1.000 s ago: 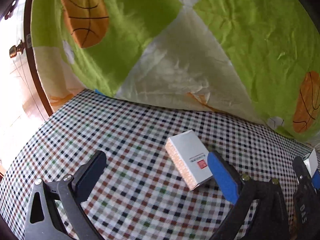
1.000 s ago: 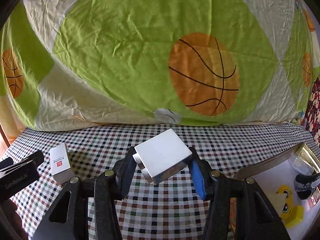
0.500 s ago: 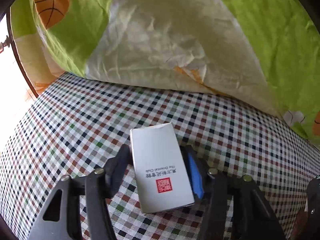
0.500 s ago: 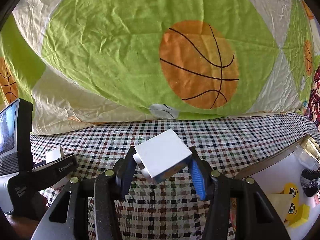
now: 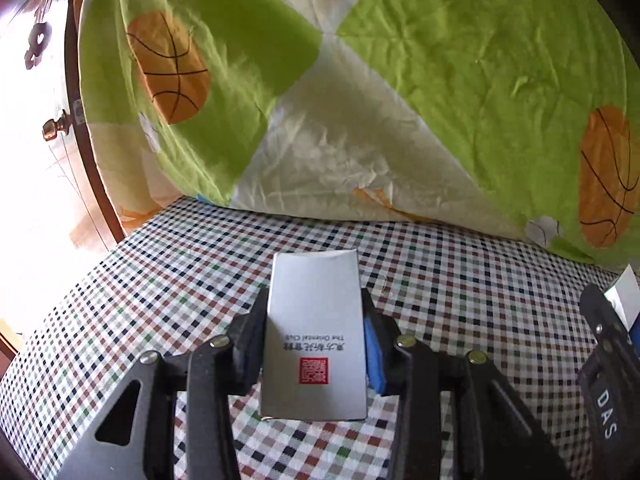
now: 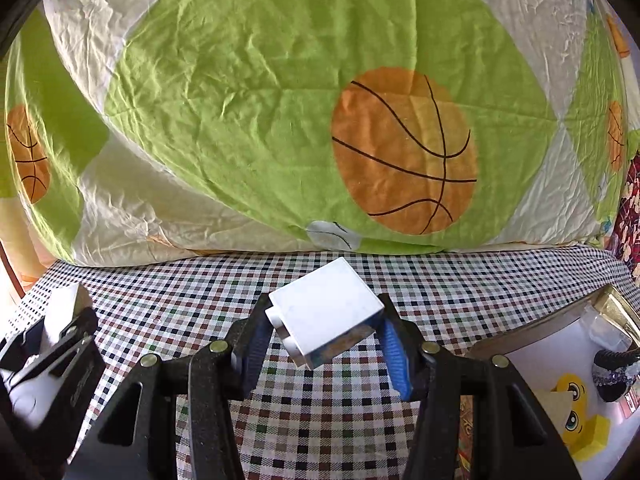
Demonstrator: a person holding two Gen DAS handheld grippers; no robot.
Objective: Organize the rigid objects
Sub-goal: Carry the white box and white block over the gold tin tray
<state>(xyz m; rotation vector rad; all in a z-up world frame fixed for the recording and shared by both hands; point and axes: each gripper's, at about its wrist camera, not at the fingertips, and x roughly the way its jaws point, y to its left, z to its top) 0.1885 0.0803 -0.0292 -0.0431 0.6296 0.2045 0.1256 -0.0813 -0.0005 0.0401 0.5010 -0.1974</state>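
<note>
My left gripper [image 5: 314, 328] is shut on a silver card box [image 5: 316, 332] with a red seal and holds it above the checkered cloth [image 5: 160, 300]. My right gripper [image 6: 324, 340] is shut on a white toy brick [image 6: 326, 322], tilted, above the same cloth. The left gripper with its box [image 6: 60, 308] shows at the left edge of the right wrist view. The right gripper [image 5: 612, 360] shows at the right edge of the left wrist view.
A green and cream quilt with basketball prints [image 6: 320, 120] is heaped along the back. A gold-rimmed box [image 6: 616, 304] at the right holds a yellow face toy [image 6: 574, 412] and a dark object. A wooden bed frame [image 5: 92, 160] bounds the left.
The left gripper closed on the silver box, which lay on the cloth a second ago, and lifted it. The right gripper kept hold of the white brick, nearly still.
</note>
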